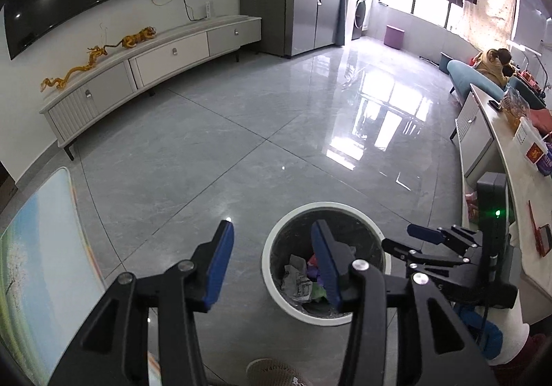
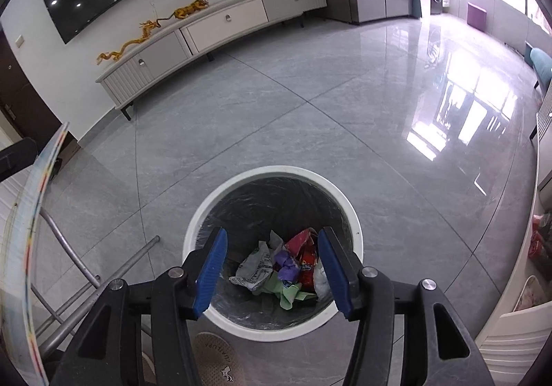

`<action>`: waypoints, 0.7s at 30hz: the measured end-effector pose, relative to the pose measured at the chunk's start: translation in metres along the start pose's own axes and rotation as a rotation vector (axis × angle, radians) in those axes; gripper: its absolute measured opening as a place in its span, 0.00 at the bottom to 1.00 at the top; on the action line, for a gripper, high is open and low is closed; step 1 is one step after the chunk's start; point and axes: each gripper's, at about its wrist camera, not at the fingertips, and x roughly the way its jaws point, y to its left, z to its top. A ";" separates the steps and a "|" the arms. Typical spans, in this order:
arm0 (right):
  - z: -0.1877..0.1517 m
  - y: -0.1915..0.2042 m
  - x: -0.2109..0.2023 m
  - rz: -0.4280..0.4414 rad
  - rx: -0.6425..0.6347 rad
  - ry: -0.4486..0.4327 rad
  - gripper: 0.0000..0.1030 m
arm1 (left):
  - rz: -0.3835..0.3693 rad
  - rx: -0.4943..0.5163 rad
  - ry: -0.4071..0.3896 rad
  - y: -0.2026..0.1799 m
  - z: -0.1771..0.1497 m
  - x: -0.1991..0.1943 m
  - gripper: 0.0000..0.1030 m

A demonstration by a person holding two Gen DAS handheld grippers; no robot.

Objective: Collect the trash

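Note:
A round white trash bin (image 2: 357, 234) with a black liner stands on the grey tiled floor. Crumpled trash (image 2: 286, 268) lies in it: white, purple, red and green wrappers. My right gripper (image 2: 272, 272) is open and empty, right above the bin's mouth. In the left wrist view the bin (image 1: 276, 237) is low and right of centre. My left gripper (image 1: 272, 261) is open and empty, above the bin's left side. The right gripper (image 1: 407, 241) shows there at the bin's right rim.
A colourful folding table (image 1: 41, 265) stands at the left, its metal legs (image 2: 86, 279) near the bin. A white counter (image 1: 510, 179) with boxes runs along the right. A slipper (image 2: 214, 362) lies just in front of the bin. A TV cabinet (image 1: 155, 65) lines the far wall.

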 end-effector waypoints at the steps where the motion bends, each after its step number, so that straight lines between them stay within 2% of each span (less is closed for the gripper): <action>1: 0.000 0.005 -0.006 -0.001 -0.013 -0.011 0.55 | 0.012 0.000 -0.011 0.004 -0.004 -0.011 0.49; 2: 0.001 0.010 -0.012 -0.002 -0.027 -0.024 0.57 | 0.020 -0.002 -0.024 0.008 -0.007 -0.019 0.55; 3: 0.001 0.017 -0.019 0.001 -0.042 -0.038 0.58 | 0.033 -0.006 -0.036 0.013 -0.011 -0.028 0.57; 8: 0.001 0.057 -0.049 0.023 -0.110 -0.103 0.70 | 0.111 -0.049 -0.092 0.041 -0.033 -0.078 0.62; 10: 0.001 0.076 -0.061 0.045 -0.133 -0.129 0.76 | 0.164 -0.075 -0.106 0.053 -0.045 -0.098 0.66; 17: -0.007 0.152 -0.093 0.088 -0.254 -0.204 0.94 | 0.343 -0.179 -0.168 0.099 -0.091 -0.166 0.66; 21: -0.013 0.197 -0.116 0.125 -0.329 -0.264 1.00 | 0.448 -0.221 -0.197 0.124 -0.118 -0.201 0.66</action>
